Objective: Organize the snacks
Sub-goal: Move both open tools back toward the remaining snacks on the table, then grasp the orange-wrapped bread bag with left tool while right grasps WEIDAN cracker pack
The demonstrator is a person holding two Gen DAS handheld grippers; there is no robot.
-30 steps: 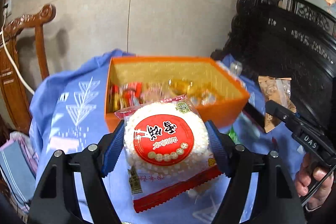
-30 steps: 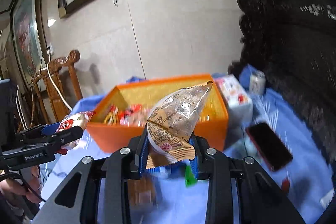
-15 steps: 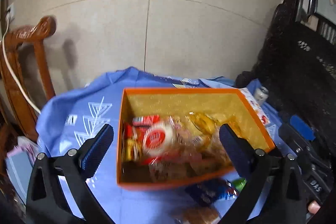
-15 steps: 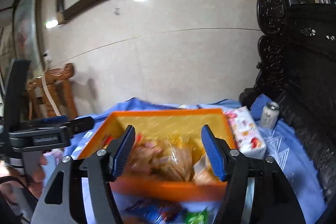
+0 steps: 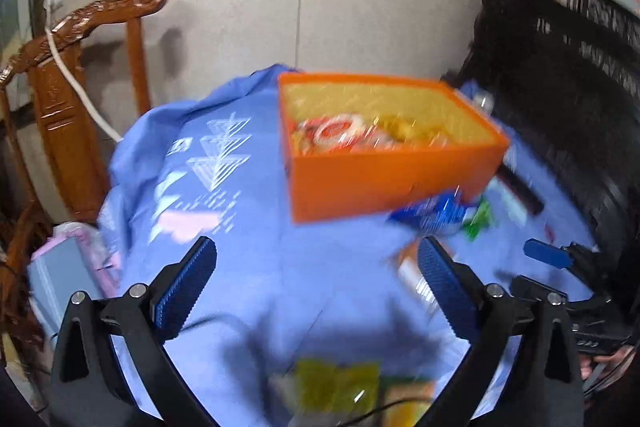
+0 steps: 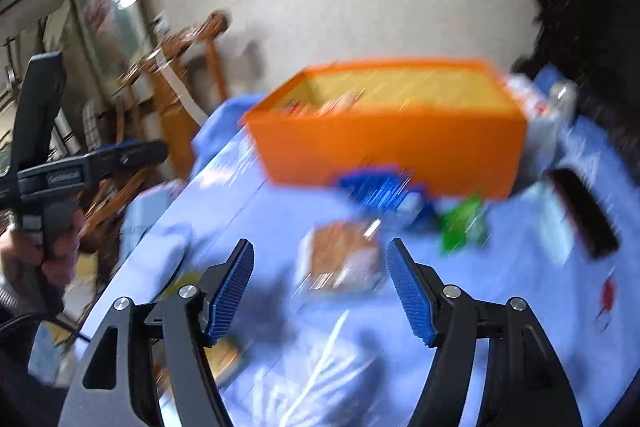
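Left wrist view shows a big blue cloth [image 5: 256,259], then the orange box [image 5: 384,179] on it holding snack packs [image 5: 340,131]. Left gripper [image 5: 316,291] gapes wide, empty. Right gripper [image 6: 320,291], jaws opening, grips nothing above a brown snack pack [image 6: 340,259].

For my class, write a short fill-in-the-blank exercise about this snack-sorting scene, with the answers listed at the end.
1. The snacks are being gathered in a box coloured ____.
2. The cloth covering the table is ____.
3. Between the fingers of the left gripper there is ____.
4. The blue packet lies on the cloth, just in ____ of the box.

Missing words: orange; blue; nothing; front
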